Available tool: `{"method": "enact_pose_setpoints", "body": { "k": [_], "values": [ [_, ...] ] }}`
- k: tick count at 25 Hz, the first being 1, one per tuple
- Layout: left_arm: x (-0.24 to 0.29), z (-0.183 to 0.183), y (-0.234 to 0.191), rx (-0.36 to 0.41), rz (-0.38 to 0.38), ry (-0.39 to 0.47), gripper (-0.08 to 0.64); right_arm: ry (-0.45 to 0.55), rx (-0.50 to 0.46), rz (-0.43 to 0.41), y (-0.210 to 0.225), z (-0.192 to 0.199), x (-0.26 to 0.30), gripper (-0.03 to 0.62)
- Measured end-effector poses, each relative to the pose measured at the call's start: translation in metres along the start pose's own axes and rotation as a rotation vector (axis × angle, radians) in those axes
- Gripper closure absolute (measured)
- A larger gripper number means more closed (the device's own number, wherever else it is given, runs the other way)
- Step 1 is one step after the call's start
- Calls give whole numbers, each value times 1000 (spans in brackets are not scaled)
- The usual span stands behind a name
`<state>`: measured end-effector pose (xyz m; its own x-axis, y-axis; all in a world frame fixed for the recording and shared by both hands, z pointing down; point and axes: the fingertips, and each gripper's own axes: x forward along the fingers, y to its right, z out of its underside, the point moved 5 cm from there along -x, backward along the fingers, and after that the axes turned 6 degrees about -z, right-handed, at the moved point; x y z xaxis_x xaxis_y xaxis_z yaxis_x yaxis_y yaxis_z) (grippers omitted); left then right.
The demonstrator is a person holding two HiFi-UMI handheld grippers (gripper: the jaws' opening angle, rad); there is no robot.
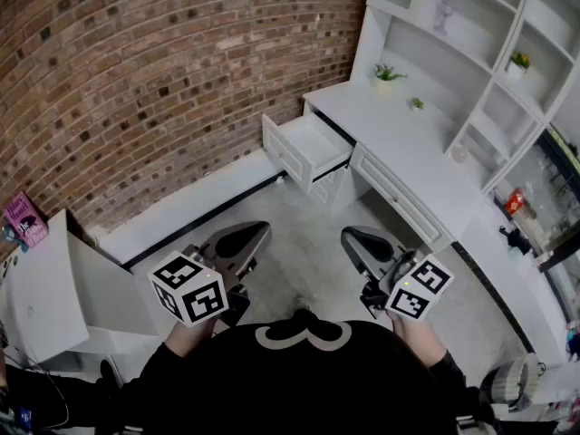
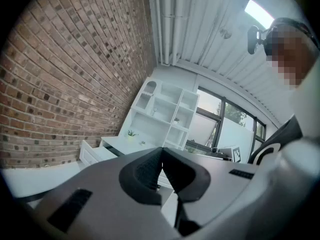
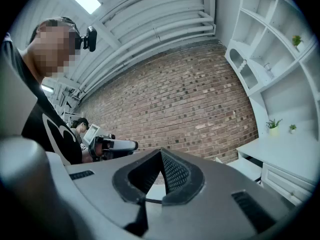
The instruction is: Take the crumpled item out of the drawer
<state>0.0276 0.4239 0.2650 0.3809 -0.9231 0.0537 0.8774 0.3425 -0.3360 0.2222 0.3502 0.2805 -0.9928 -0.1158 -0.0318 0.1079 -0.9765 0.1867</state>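
The white drawer (image 1: 304,146) stands pulled out of the white desk (image 1: 408,148), far ahead of me near the brick wall. Its inside looks plain white from here, and I cannot make out a crumpled item in it. My left gripper (image 1: 254,232) and right gripper (image 1: 352,237) are held close to my body over the floor, well short of the drawer. Both are shut, pads together with nothing between them. The left gripper view shows its closed jaws pointing toward the drawer (image 2: 93,153). In the right gripper view the closed jaws aim at the brick wall, and the left gripper (image 3: 113,145) shows beyond them.
A tall white shelf unit (image 1: 471,34) rises over the desk, with small potted plants (image 1: 387,74) on it. A low white cabinet (image 1: 50,288) with a pink box (image 1: 24,218) stands at my left. The brick wall (image 1: 136,80) runs behind the drawer; grey floor (image 1: 304,243) lies between.
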Motion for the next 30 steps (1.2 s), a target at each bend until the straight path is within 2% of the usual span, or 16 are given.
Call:
{"method": "enact_pose_setpoints", "body": {
  "k": [8, 14, 17, 21, 26, 30],
  "values": [
    [9, 2, 1, 8, -1, -30, 558, -7, 11, -2, 6, 6, -1, 583],
    [16, 3, -9, 15, -14, -34, 557, -35, -29, 78, 27, 12, 3, 572],
    [19, -1, -14, 13, -28, -29, 557, -72, -82, 116, 37, 9, 6, 507],
    [24, 2, -29, 2, -45, -35, 558, -81, -87, 134, 53, 9, 14, 406],
    [41, 4, -52, -11, -56, -51, 557, -102, -81, 130, 81, 16, 30, 324],
    [63, 5, -79, -22, -73, -74, 557, -106, -52, 126, 113, 24, 48, 293]
  ]
}}
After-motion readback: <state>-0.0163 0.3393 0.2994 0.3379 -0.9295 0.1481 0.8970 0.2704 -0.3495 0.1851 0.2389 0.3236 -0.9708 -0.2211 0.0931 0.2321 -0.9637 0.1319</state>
